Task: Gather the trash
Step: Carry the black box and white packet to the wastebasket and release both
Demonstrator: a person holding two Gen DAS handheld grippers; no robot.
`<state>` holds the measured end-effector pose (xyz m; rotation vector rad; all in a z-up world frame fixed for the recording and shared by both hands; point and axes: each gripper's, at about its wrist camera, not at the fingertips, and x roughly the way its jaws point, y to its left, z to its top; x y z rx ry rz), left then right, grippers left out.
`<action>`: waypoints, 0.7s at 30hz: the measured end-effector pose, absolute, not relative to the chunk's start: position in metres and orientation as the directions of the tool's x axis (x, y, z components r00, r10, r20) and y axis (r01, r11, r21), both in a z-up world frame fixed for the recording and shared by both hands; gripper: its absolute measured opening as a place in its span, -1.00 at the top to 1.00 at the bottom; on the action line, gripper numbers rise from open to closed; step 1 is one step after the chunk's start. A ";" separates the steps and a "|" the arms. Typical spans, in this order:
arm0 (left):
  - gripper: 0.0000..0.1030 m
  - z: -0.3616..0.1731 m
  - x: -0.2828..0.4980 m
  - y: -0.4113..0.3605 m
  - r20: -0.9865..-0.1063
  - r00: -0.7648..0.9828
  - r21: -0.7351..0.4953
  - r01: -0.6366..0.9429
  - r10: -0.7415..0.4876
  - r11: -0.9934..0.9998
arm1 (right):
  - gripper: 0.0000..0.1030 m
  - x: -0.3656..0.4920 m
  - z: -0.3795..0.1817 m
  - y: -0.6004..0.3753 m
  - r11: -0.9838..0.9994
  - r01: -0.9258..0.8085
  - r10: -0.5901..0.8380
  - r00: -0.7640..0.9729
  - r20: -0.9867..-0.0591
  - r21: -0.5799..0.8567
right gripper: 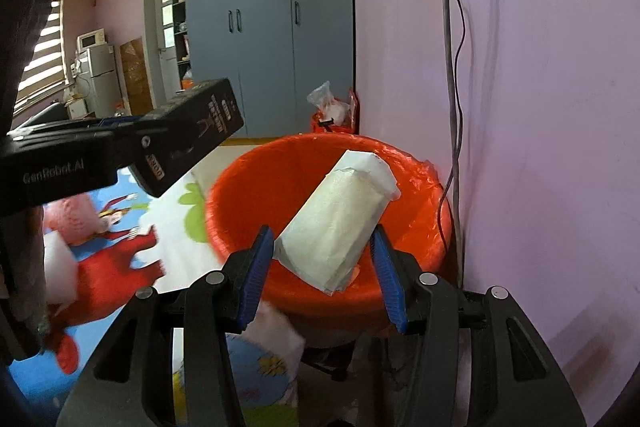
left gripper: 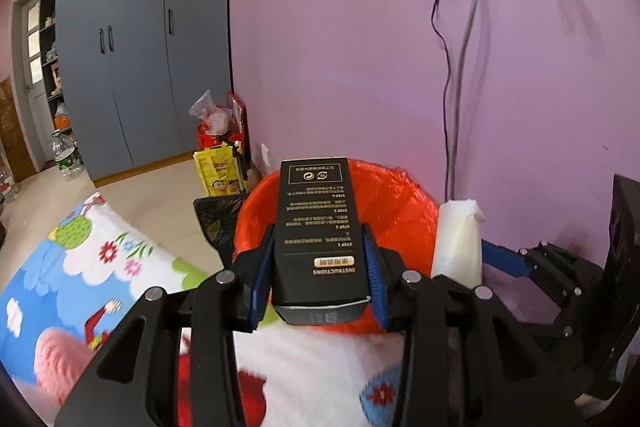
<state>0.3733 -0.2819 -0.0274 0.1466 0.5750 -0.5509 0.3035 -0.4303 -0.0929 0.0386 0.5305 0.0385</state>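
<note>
the left gripper (left gripper: 318, 279) pinches a black instruction box (left gripper: 316, 227) over the near rim of the orange-lined trash bin (right gripper: 248, 195); the right gripper (right gripper: 324, 259) clamps a white paper packet (right gripper: 340, 219) above its mouth. released too early, the box could tip off the rim onto the cartoon blanket (left gripper: 80, 267).

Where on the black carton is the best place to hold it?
Across its two long narrow sides near the flap end, coming from behind that end. The black carton is a long box, and the left tool grips it flat there.
</note>
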 end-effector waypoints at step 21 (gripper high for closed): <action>-0.82 -0.020 0.379 -0.249 -0.559 0.770 0.016 0.380 -0.307 0.925 | -0.49 0.296 -0.100 -0.430 0.998 0.057 -0.032 0.866 -0.500 0.035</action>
